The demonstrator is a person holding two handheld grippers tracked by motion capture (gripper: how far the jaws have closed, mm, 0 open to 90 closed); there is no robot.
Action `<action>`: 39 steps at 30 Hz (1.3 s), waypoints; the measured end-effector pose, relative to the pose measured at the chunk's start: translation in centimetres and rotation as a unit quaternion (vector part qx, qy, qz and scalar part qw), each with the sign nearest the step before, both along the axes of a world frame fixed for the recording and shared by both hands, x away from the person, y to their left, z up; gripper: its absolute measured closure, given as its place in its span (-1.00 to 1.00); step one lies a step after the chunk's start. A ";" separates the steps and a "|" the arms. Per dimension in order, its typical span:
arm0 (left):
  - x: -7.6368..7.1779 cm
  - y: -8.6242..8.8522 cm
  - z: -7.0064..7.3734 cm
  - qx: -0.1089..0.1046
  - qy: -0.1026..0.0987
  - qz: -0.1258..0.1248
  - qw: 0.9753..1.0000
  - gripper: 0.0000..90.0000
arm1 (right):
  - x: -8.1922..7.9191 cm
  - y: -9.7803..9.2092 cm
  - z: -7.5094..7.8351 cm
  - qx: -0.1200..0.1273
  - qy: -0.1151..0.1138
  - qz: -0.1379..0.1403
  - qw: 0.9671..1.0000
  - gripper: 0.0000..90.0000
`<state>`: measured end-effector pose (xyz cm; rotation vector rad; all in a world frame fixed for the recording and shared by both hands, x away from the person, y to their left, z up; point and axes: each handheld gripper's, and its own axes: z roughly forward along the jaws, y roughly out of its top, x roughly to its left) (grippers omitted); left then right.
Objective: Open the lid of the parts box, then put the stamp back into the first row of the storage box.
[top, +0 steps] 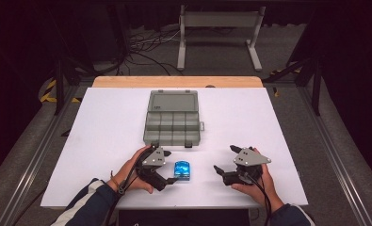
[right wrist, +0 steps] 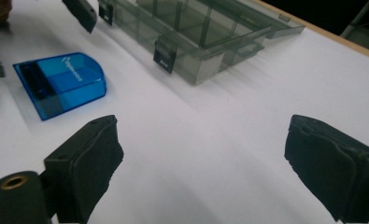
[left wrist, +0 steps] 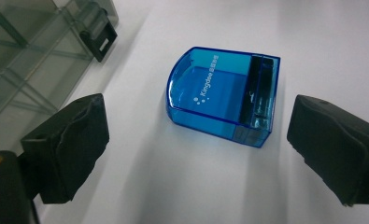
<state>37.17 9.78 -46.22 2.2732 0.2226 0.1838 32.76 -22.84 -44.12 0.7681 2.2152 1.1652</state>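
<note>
Fingers [left wrist: 65, 144] spread wide beside blue case [left wrist: 222, 95].

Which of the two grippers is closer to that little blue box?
The left gripper: the blue box lies just ahead of its open jaws. The right gripper sits apart.

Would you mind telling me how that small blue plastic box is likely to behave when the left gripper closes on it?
The blue box looks like rigid, glossy plastic, so it probably won't flex but may slip between the pads. It lies flat with one rounded end, so it seems unlikely to tip or roll. It is small and translucent, so probably light.
</note>
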 end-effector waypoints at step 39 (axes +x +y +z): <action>0.5 -2.3 -0.5 0.022 0.006 -0.034 0.999 -0.33 | 0.6 0.4 -0.3 -0.009 0.026 0.031 0.999 -0.71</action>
